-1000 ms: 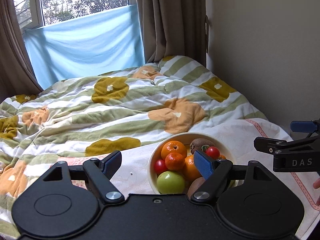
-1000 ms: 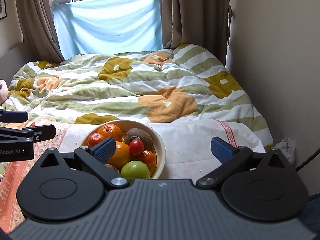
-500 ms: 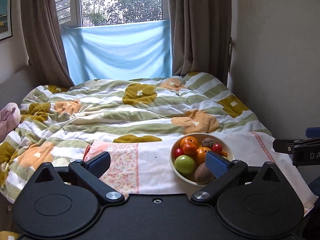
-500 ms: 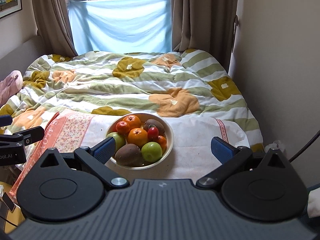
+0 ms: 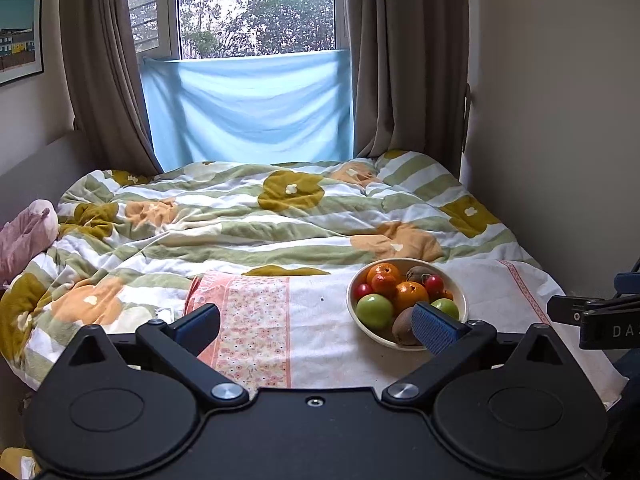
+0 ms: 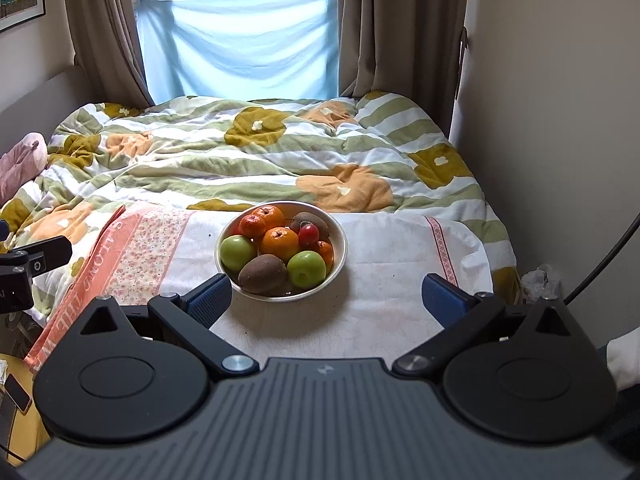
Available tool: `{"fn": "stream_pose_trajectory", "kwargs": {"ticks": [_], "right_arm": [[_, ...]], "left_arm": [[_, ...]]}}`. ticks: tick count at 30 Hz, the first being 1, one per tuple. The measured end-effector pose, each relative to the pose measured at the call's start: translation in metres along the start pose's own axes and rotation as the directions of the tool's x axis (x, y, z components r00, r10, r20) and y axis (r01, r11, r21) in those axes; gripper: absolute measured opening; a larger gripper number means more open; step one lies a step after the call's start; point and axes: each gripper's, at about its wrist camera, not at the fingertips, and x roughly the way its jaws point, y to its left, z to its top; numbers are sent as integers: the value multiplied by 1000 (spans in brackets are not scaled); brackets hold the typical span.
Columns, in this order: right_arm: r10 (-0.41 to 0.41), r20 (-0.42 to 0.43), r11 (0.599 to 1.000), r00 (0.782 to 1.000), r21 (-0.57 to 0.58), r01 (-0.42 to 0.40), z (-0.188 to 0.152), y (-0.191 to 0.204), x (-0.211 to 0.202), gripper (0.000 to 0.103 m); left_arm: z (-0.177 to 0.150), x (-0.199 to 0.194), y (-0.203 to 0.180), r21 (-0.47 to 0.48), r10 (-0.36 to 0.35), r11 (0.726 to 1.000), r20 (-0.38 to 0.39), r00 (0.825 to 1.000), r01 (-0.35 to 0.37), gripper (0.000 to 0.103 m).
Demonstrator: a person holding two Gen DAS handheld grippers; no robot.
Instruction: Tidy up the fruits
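Two grippers hover short of the bed, the left gripper (image 5: 316, 326) and right gripper (image 6: 326, 294) both spread wide and holding nothing. Every fruit sits piled in the cream bowl (image 6: 338, 258) on the white cloth (image 6: 384, 256). Risk: nudging the heap could roll a kiwi (image 6: 263, 273) onto the soft quilt (image 6: 240, 160). Only the right view shows what is probably a phone (image 6: 17, 392).

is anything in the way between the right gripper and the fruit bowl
Nothing visible blocks it. The right gripper is open and empty, and only bare white cloth lies between its fingers and the bowl. The bowl sits slightly left of centre, near the left finger.
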Motion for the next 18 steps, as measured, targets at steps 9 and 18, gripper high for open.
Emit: {"fn": "stream_pose_trajectory", "kwargs": {"ticks": [9, 18], "right_arm": [[1, 1, 1000, 1000, -4, -1, -1, 0, 1, 103], [2, 1, 1000, 1000, -4, -2, -3, -1, -2, 103]], "left_arm": [[-1, -5, 1, -8, -12, 1000, 16, 1000, 12, 103], [-2, -6, 2, -16, -20, 1000, 12, 1000, 20, 103]]}}
